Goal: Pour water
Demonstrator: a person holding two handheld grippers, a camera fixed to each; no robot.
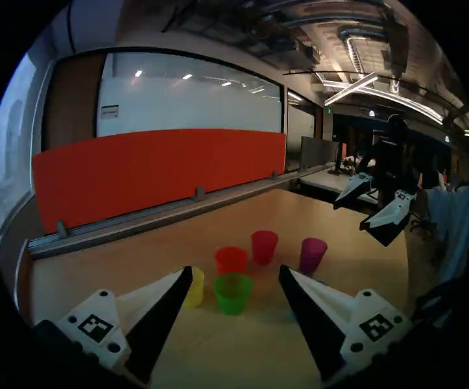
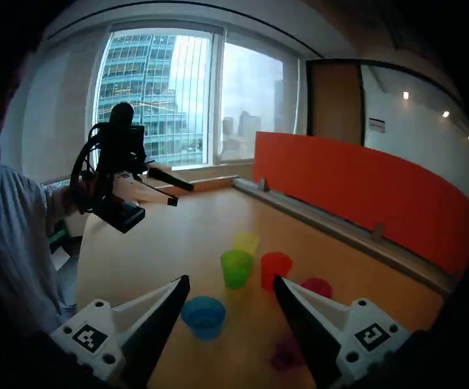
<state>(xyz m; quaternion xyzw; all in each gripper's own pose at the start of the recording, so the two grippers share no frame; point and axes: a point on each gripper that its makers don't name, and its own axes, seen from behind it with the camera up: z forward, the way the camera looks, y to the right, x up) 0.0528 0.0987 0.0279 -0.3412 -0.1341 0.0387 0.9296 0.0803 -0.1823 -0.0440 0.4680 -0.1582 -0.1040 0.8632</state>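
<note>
Left gripper [image 1: 235,268] and right gripper [image 2: 229,279] open, nothing gripped
Both are held raised, clear of the clustered cups [image 1: 233,293] on the tabletop [image 1: 124,253], presumably pending a first grasp

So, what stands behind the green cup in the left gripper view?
The red cup stands right behind the green cup, which covers its base, so contact cannot be judged.
</note>
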